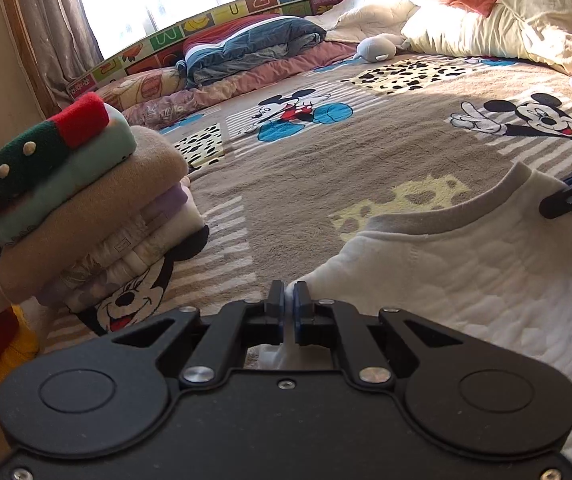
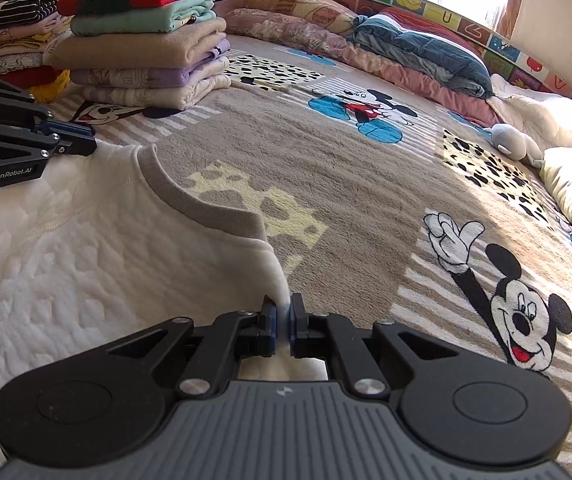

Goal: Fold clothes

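Now | L tongs (image 1: 289,298) + R tongs (image 2: 282,312) low, level | both pinch sweatshirt (image 1: 465,264) shoulders

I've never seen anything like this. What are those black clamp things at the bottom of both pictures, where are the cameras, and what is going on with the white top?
No robot arm here: a person holds a two-finger clamp in each hand, and each carries a wide-angle camera looking along its fingers. One picture comes from the left gripper, the other from the right gripper. Each view also shows the other gripper at its edge. Both are shut on the white sweatshirt, pinching its top corners either side of the grey collar. It lies spread on a cartoon-mouse blanket covering a bed. Nearby stands a stack of folded clothes, red and green on top. Pillows and quilts line the far edge.
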Demonstrator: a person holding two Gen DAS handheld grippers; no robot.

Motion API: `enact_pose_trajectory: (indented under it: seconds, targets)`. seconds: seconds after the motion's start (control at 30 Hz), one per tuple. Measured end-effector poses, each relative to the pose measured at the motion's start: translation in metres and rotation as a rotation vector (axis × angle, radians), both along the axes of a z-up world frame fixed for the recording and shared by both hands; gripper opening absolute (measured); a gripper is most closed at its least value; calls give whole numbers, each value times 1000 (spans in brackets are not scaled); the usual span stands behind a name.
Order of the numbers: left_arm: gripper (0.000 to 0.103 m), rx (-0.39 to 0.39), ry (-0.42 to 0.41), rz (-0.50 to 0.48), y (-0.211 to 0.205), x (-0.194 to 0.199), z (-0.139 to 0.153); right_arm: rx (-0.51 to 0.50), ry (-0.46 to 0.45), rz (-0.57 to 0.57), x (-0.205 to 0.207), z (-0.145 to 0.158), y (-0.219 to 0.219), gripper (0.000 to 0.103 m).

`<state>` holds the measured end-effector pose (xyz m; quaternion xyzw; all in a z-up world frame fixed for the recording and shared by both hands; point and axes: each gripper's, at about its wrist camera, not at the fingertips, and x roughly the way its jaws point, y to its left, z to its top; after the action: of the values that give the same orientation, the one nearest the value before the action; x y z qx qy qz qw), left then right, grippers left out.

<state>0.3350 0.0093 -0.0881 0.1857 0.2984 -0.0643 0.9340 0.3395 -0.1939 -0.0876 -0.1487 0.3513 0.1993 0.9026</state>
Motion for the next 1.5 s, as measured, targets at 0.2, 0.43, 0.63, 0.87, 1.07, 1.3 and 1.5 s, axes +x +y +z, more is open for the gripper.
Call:
enact_pose_trajectory:
  seconds: [0.2,0.43,0.63,0.87,1.07,1.3,1.5]
  targets:
    - [12,26,96,51,0,16,-4,16,79,-54,13,-11,-3,18]
    - [45,-88,31,169,27,-2,35,141,16,-137,-4,28,-37,36]
    - [47,-241,-5,262,57,-48,55,436,1,-281,-57,37,-93,41]
    - [53,-527,-18,392,93,-125,58,810,10,-486,-154,-9,-156,47]
    - [58,-801,45,559,124,-194,32,1050,31,-592,-226,-56,-189,53]
    - [58,-1098,164,526,124,-239,0,1189,37,-575,-253,-82,-199,54]
    - [58,-1341,202,540,124,-249,-17,1257,50,-526,-256,-88,-200,60]
